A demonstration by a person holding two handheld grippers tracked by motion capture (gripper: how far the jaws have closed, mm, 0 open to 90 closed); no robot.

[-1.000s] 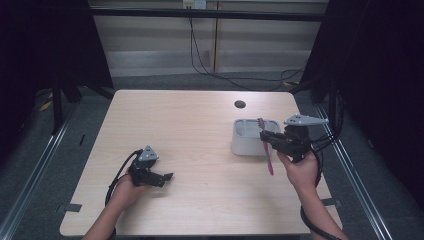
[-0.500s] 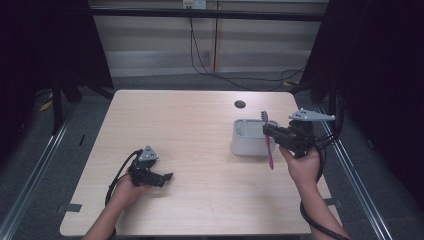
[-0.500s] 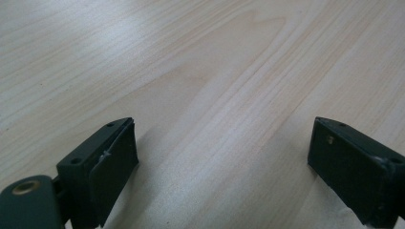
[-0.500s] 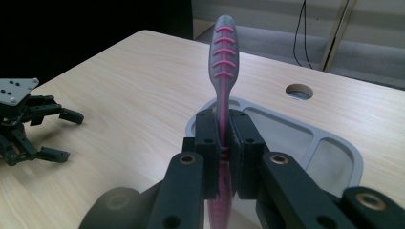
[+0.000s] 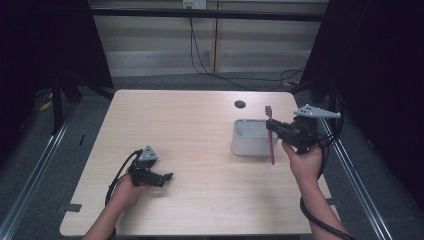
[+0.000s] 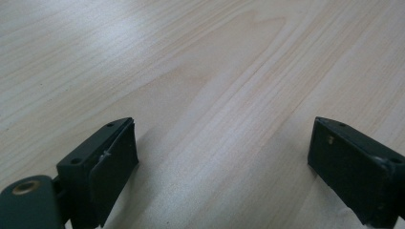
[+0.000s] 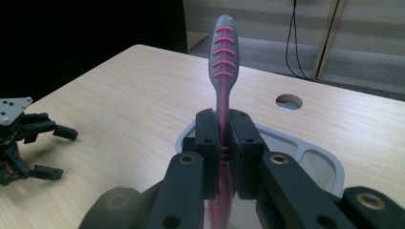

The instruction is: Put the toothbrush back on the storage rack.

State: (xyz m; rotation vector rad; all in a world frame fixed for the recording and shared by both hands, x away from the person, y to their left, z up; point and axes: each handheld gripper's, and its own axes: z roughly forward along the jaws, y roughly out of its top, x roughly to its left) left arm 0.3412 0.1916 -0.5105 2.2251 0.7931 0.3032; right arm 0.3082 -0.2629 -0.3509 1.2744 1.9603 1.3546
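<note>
High view frames a pale wooden table (image 5: 200, 150) whose near edge is cut off at the bottom, so the person's forearms enter only partway. The room around it is dark, and what stands at the left and right sides is hard to make out.

Held in the right gripper (image 5: 274, 128), a toothbrush (image 5: 270, 135) stands nearly upright just in front of a grey holder (image 5: 248, 137), its head up and its lower end hanging past the holder's front wall. In that view the brush is thin and small, and its bristles cannot be made out. The right hand (image 5: 304, 162) covers the back of the gripper, and the gripper's body hides part of the holder's right end.

Right gripper view shows the toothbrush (image 7: 222, 71) closer: a grey handle with a pink stripe down the middle and pink ribs across the back of the head. Both jaws are pressed flat against the handle, clamping it; the part below them blurs out at the bottom edge. Behind it, the holder (image 7: 329, 162) is half hidden by the gripper (image 7: 222, 143), with only its rim and a compartment visible.

Left gripper (image 5: 167, 177) rests low on the table near the left hand (image 5: 131, 187). In the left gripper view its jaws stand wide apart over bare wood (image 6: 229, 95), with nothing between them.
</note>
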